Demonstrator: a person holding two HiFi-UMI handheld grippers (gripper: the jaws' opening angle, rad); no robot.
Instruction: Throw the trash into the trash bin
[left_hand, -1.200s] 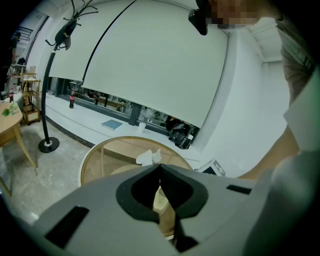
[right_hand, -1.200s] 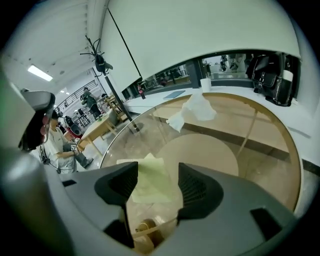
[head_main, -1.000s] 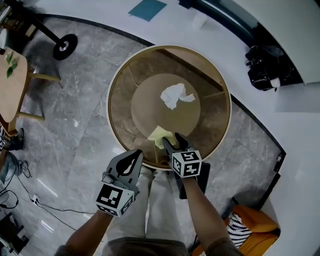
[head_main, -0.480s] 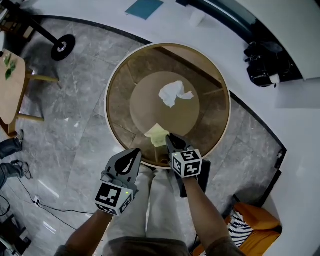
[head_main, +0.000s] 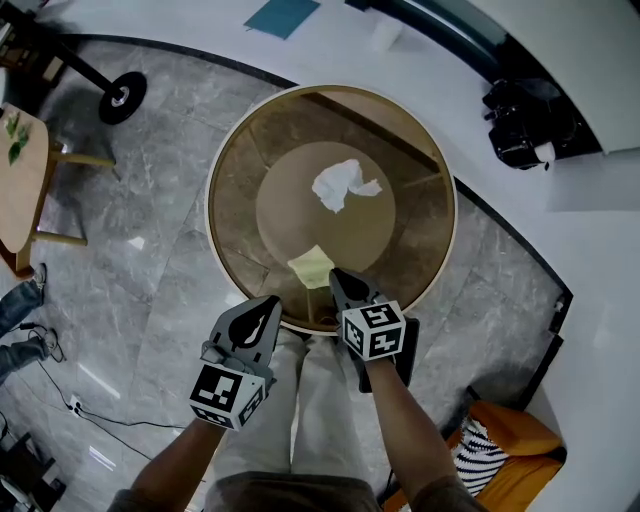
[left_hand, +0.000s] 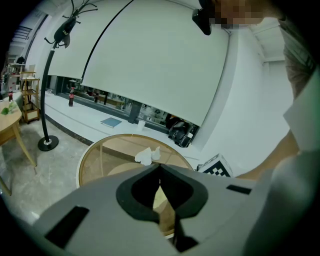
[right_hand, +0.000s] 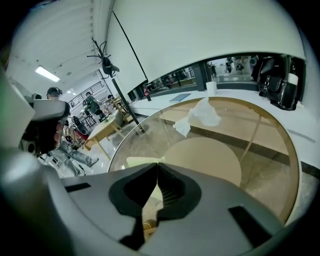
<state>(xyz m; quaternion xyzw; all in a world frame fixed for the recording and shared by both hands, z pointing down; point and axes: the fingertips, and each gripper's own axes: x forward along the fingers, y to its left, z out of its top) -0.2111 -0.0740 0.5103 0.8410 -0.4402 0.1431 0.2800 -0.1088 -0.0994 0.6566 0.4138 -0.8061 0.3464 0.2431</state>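
Now the right gripper (head_main: 335, 275) jaws pinch the yellow paper (head_main: 310, 265) edge (left gripper (head_main: 269, 303) closed).

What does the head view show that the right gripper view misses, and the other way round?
Only the head view: the left gripper, the person's forearms and legs, an orange seat. Only the right gripper view: a ceiling light and people far back. Both: the right gripper shut on the yellow paper, the glass table, the tissue, the black bag.
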